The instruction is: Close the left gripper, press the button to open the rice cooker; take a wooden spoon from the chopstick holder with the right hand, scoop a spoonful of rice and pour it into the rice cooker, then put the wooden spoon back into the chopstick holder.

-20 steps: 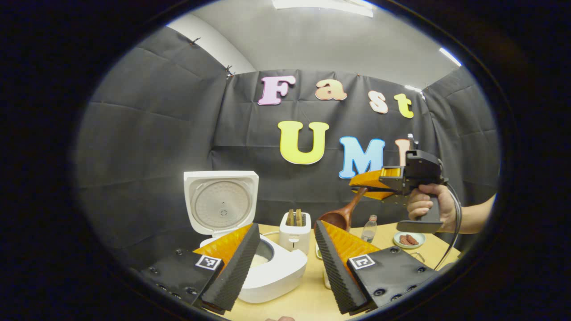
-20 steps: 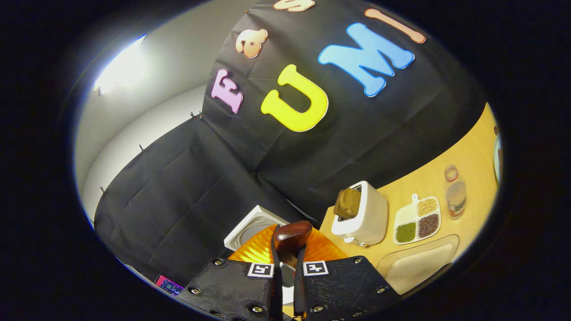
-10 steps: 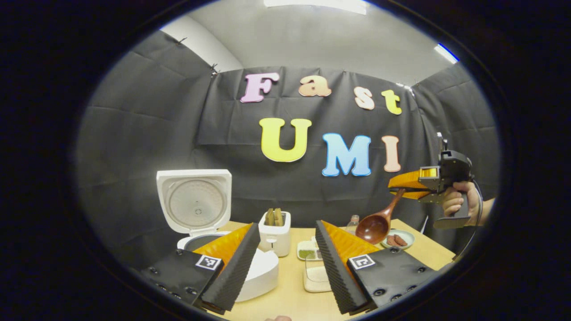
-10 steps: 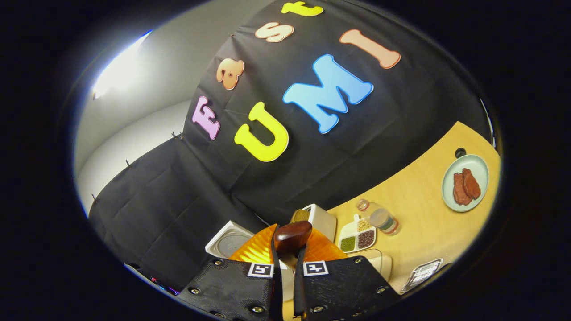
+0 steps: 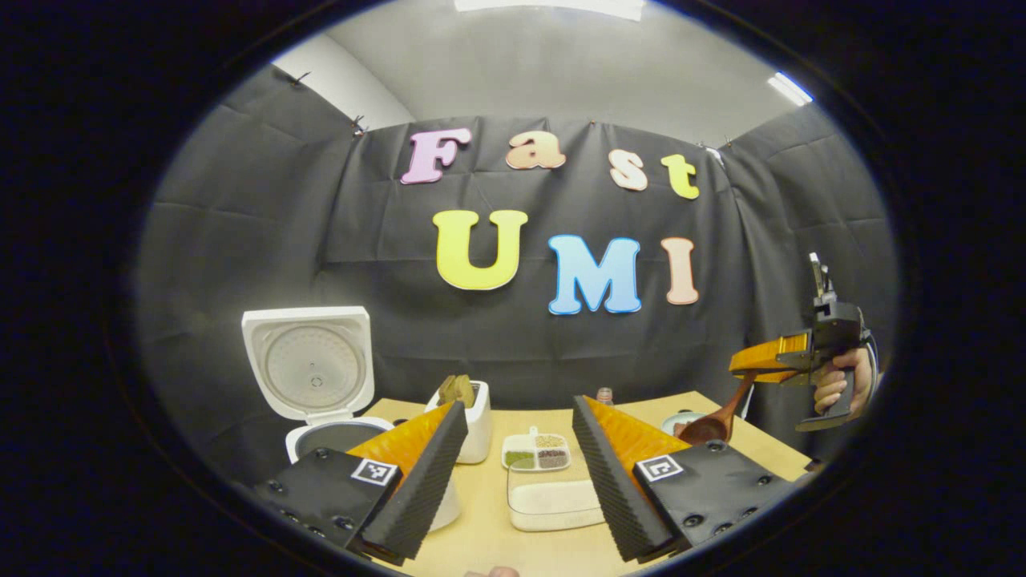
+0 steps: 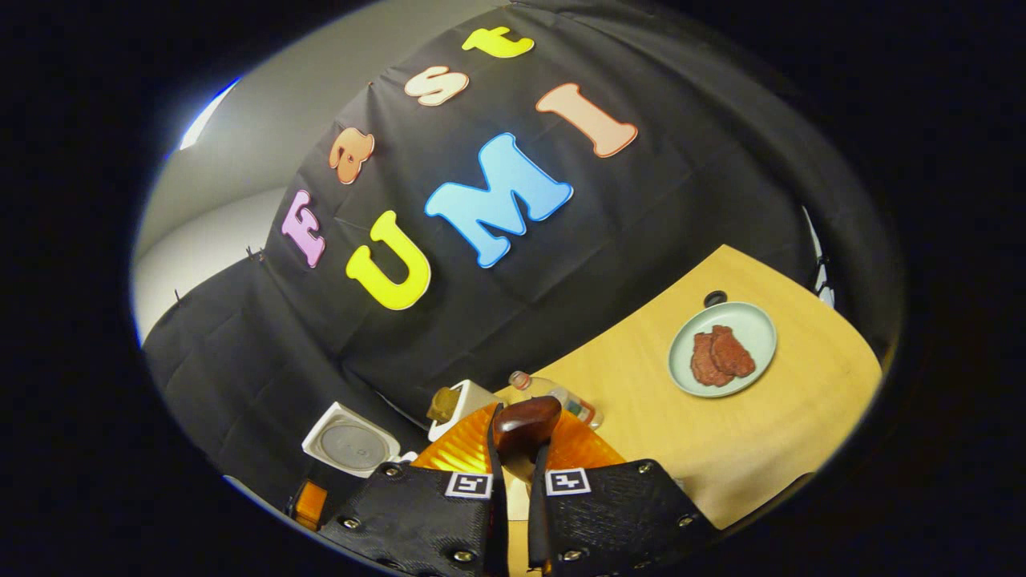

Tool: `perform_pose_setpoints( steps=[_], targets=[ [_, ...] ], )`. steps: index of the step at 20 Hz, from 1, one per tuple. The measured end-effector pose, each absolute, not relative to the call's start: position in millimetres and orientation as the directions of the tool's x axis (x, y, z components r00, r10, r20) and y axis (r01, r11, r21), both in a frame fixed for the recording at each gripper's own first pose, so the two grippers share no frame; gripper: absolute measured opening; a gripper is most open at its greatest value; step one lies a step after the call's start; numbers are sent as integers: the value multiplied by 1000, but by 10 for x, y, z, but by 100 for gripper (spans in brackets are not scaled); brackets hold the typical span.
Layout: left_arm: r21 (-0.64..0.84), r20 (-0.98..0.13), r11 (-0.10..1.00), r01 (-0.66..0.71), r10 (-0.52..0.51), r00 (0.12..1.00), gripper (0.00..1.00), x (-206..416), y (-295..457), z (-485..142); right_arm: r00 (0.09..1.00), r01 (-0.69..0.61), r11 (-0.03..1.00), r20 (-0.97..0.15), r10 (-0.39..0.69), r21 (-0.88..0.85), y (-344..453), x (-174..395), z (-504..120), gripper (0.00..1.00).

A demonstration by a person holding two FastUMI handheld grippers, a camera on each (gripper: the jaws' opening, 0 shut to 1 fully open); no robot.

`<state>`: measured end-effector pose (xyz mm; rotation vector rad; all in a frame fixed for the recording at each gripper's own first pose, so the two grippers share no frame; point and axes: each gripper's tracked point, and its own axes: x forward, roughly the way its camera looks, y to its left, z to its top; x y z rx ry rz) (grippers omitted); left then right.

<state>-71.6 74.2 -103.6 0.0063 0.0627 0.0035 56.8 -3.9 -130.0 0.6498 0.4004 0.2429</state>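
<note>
Left gripper view: the right gripper (image 5: 757, 370), clamped on the wooden spoon (image 5: 716, 423), has swung from the open rice cooker (image 5: 317, 393) to the table's right edge — pour looks done, return next. Left gripper (image 5: 513, 473) gapes empty.

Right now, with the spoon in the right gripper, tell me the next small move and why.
Probably carry the wooden spoon on toward the chopstick holder, which I cannot make out. The right gripper is shut on its handle out at the table's right side, and the rice cooker stands open far to the left.
</note>
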Motion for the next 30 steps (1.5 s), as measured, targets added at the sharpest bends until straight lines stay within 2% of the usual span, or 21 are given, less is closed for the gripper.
perform_pose_setpoints(
  steps=[4, 5, 6, 8, 9, 10, 12, 14, 15, 16, 18, 19, 21, 24, 25, 26, 27, 28, 30],
  targets=[
    [-15, -61, 1000, 0, -1, 998, 91, -706, 625, -1081, 894, -16, 832, -365, 261, 555, -250, 530, -1710, 10],
    [-6, -65, 1000, -5, 4, 998, 94, -709, 615, -1087, 891, 3, 844, -385, 242, 536, -286, 527, -1825, 10],
    [2, -69, 1000, -8, 9, 998, 91, -715, 599, -1104, 888, 12, 854, -398, 230, 520, -299, 537, -1906, 10],
    [14, -70, 1000, -19, 20, 997, 91, -755, 593, -1103, 866, 1, 859, -429, 255, 513, -216, 558, -2097, 10],
    [13, -64, 1000, -27, 27, 998, 94, -781, 605, -1098, 855, 14, 856, -450, 258, 517, -198, 582, -2210, 10],
    [12, -51, 999, -40, 41, 998, 91, -793, 636, -1072, 851, 29, 856, -462, 250, 516, -193, 621, -2303, 10],
    [17, -47, 997, -71, 72, 996, 91, -804, 735, -1064, 847, 40, 865, -477, 237, 501, -173, 667, -2442, 10],
    [28, -59, 993, -113, 114, 992, 91, -816, 858, -1092, 829, 23, 888, -505, 239, 458, -59, 659, -2621, 10],
    [29, -70, 991, -128, 129, 989, 94, -823, 913, -1111, 822, 11, 900, -516, 240, 436, -21, 647, -2688, 10],
    [29, -77, 990, -137, 138, 987, 91, -836, 948, -1124, 821, 3, 907, -519, 239, 421, -2, 649, -2710, 10],
    [29, -79, 988, -151, 153, 985, 94, -844, 981, -1096, 825, -15, 914, -511, 240, 406, 51, 672, -2719, 10],
    [30, -82, 988, -151, 153, 985, 91, -838, 981, -1096, 824, -26, 922, -513, 239, 387, 90, 653, -2756, 10],
    [44, -80, 987, -156, 160, 984, 91, -803, 967, -1063, 833, -82, 923, -483, 270, 376, 127, 638, -2740, 11],
    [56, -59, 989, -138, 141, 988, 94, -697, 875, -990, 803, -128, 938, -521, 289, 323, 54, 526, -2774, 27],
    [56, -56, 990, -131, 134, 989, 91, -667, 831, -984, 816, -137, 952, -514, 266, 275, -43, 512, -2734, 44],
    [53, -55, 990, -127, 130, 990, 91, -646, 821, -978, 835, -132, 968, -502, 226, 215, -199, 502, -2616, 75],
    [48, -54, 991, -122, 124, 991, 91, -609, 808, -959, 850, -133, 975, -484, 206, 181, -329, 509, -2548, 98],
    [48, -51, 992, -118, 120, 991, 94, -575, 804, -936, 874, -120, 982, -453, 176, 149, -407, 528, -2383, 99],
    [53, -51, 992, -111, 113, 992, 91, -514, 824, -883, 911, -108, 984, -382, 156, 145, -474, 477, -2030, 97]
  ],
)
